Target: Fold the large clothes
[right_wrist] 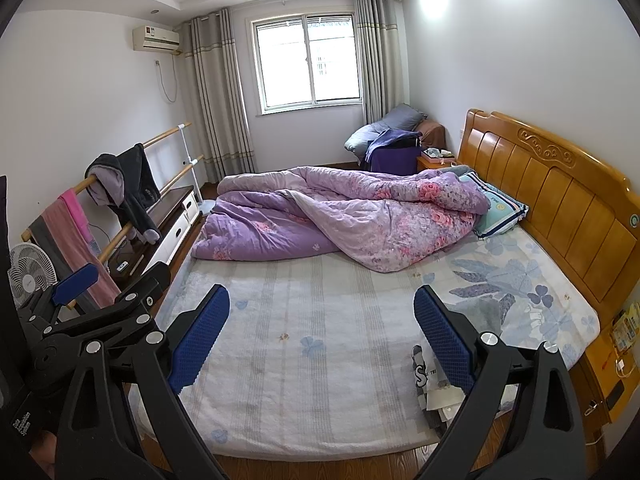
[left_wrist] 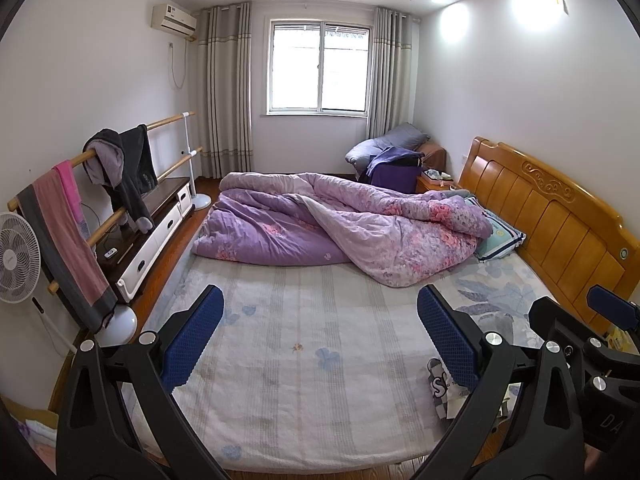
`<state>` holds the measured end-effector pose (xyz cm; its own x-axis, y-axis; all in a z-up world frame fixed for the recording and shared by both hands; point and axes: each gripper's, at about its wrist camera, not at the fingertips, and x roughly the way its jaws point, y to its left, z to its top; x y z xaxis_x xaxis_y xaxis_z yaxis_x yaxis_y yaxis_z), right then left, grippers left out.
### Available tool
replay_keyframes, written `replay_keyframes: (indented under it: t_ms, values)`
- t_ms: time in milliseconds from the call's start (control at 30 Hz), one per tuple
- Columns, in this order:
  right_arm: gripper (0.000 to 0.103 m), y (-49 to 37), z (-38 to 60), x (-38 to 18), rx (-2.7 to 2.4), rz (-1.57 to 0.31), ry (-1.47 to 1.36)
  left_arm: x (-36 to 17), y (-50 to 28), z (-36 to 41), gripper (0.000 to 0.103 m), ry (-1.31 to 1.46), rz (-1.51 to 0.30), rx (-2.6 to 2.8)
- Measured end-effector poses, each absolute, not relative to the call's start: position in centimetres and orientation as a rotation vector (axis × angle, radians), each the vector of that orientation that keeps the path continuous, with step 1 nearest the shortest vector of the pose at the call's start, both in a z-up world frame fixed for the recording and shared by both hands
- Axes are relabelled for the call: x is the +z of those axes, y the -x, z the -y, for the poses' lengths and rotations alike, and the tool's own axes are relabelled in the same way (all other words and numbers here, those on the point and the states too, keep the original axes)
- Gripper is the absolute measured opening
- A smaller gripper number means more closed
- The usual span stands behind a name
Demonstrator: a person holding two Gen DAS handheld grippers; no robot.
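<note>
Both tongs are hanging spread wide above the near edge of the bed (left_wrist: 304, 392), pinching nothing: the left tongs (left_wrist: 320, 336) and the right tongs (right_wrist: 322, 336) are sitting side by side, each one showing at the margin of the other's view. Nothing is touching their blue pads (right_wrist: 200, 336).

Clothing to fold is lying as a small crumpled heap, a grey-and-white printed garment (right_wrist: 430, 384), at about five o'clock on the mattress, partly hidden behind the right tongs' right finger. How large it is once opened, I cannot tell. A purple floral quilt (left_wrist: 340, 224) is bunching across the far half of the bed at twelve o'clock, well apart from the garment.

Judging by its folds, the garment is looking light, soft and floppy, so it is likely sagging when lifted. Pinching two edge points, shoulders or hem corners, is looking wiser than grabbing the bunched middle.
</note>
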<state>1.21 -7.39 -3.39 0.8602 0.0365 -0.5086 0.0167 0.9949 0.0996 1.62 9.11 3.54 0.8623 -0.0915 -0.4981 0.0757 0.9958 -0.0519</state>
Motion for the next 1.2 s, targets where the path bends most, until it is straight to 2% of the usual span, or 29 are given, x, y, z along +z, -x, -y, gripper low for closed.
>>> replay_keyframes:
  t_ms: [1200]
  values:
    - [0.09, -1.3, 7.7, -3.4, 0.011, -0.538, -0.098, 3.4, -0.6, -9.9, 0.098, 0.037, -0.533, -0.085]
